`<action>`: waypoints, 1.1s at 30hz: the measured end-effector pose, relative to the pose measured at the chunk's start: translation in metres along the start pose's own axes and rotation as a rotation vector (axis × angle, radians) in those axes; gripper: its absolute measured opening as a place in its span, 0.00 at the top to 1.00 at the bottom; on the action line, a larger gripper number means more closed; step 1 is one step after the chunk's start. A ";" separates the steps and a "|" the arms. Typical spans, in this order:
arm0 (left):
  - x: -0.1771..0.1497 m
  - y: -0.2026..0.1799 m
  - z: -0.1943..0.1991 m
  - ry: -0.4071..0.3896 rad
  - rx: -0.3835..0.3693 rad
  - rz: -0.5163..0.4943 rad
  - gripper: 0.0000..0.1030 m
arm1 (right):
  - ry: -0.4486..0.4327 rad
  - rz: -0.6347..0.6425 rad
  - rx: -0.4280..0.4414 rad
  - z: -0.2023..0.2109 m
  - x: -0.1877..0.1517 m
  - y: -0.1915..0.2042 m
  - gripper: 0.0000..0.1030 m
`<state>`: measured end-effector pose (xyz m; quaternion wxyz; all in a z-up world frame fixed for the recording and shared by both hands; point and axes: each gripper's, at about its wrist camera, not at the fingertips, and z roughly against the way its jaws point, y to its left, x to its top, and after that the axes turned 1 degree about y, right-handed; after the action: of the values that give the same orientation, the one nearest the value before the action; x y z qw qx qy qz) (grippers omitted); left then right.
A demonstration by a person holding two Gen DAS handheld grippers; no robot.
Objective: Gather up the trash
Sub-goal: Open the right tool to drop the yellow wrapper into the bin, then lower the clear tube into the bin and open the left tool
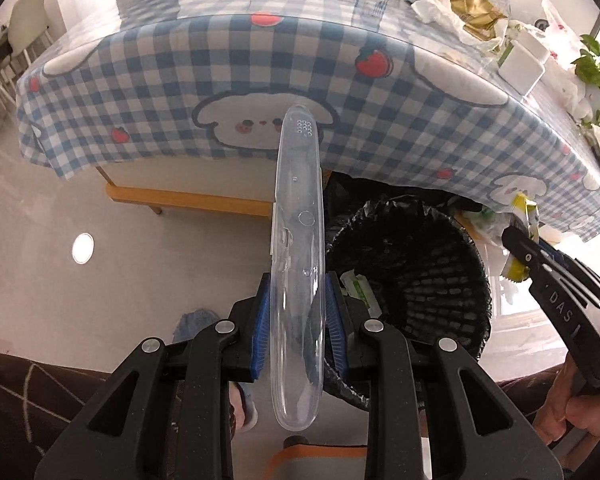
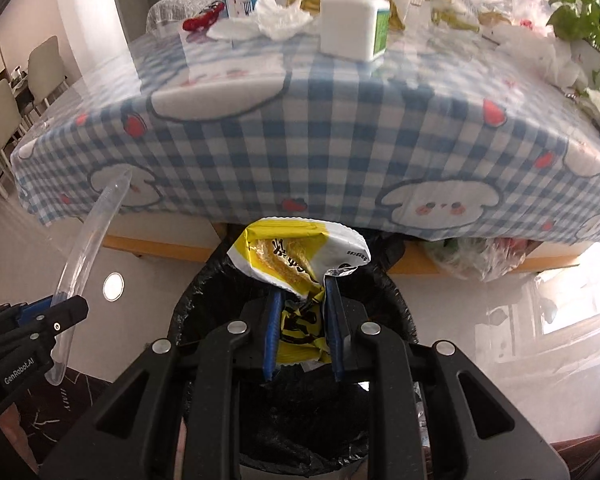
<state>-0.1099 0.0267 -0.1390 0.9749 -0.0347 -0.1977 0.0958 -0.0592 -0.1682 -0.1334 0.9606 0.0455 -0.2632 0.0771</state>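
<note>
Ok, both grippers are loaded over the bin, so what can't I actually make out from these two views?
- Bin contents: right wrist view, blocked by the right gripper and its yellow wrapper.
- Bin bottom: left wrist view, too dark; only a green-white scrap shows.
- Clear plastic case: whether anything is inside, unclear through the glare.
- Far-side table litter: right wrist view, blurred.
- Clutter under the table: washed out by window light.

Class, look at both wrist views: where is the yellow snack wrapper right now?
The yellow snack wrapper is clamped in the right gripper, directly above the black-lined trash bin, just in front of the checked tablecloth's hanging edge.
</note>
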 end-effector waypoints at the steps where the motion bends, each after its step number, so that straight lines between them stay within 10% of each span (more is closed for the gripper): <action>1: 0.001 0.003 -0.001 -0.001 0.001 0.003 0.76 | 0.009 0.002 -0.005 -0.004 -0.001 0.001 0.81; 7: -0.001 0.011 0.001 -0.007 0.006 0.026 0.76 | 0.009 0.006 0.007 -0.006 -0.001 0.008 0.80; 24: 0.000 -0.007 -0.003 -0.001 0.000 0.000 0.76 | -0.022 -0.022 0.006 0.003 -0.001 -0.005 0.17; 33: -0.002 -0.044 -0.011 0.003 -0.021 -0.061 0.76 | -0.028 -0.048 -0.030 0.006 -0.012 -0.040 0.08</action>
<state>-0.0996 -0.0174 -0.1451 0.9773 -0.0392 -0.1980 0.0636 -0.0651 -0.2096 -0.1363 0.9589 0.0384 -0.2768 0.0492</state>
